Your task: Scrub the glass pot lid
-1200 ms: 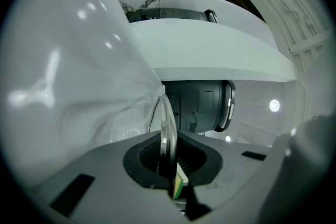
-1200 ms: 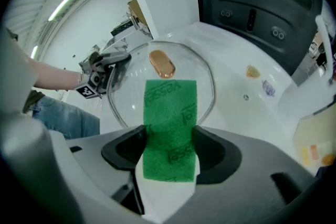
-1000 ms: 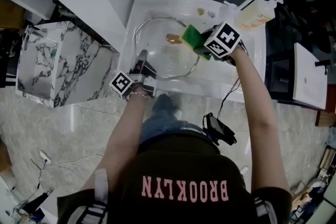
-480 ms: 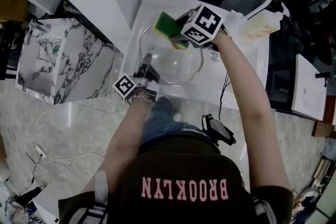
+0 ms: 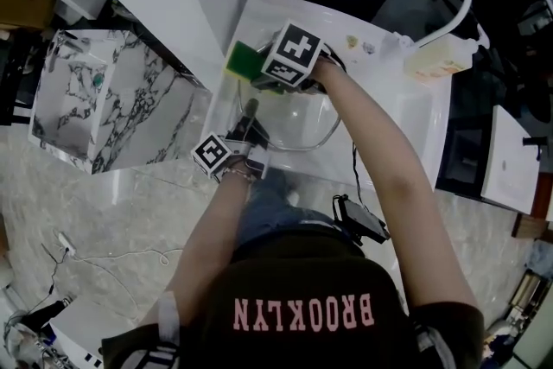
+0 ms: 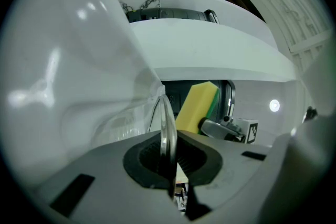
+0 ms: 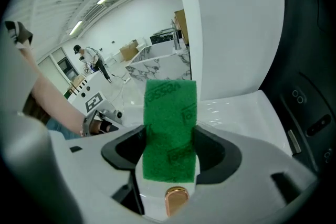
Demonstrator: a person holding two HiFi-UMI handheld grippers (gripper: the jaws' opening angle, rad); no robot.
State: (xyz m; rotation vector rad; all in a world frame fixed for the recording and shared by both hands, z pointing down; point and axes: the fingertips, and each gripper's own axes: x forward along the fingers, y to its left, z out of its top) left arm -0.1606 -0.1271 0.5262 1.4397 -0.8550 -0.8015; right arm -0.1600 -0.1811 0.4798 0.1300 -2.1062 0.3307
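We have the glass lid (image 5: 298, 127) in the white sink (image 5: 406, 112). Our left gripper (image 5: 249, 118) is closed on its metal rim at about 7 o'clock of the lid. In the left gripper view, that rim (image 6: 167, 128) runs edge-on between the jaws. Our right gripper (image 5: 259, 69) is clamped on the sponge (image 5: 244, 59), with the green scouring face (image 7: 169, 128) filling the gap between its jaws.

The sponge sits at about 11 o'clock of the lid, over the far left rim, and we cannot tell whether it touches the glass. Most of the glass lies toward 4 o'clock from the sponge. We judge the next stroke should run that way, while the left gripper, the nearer one to us, steadies the rim.
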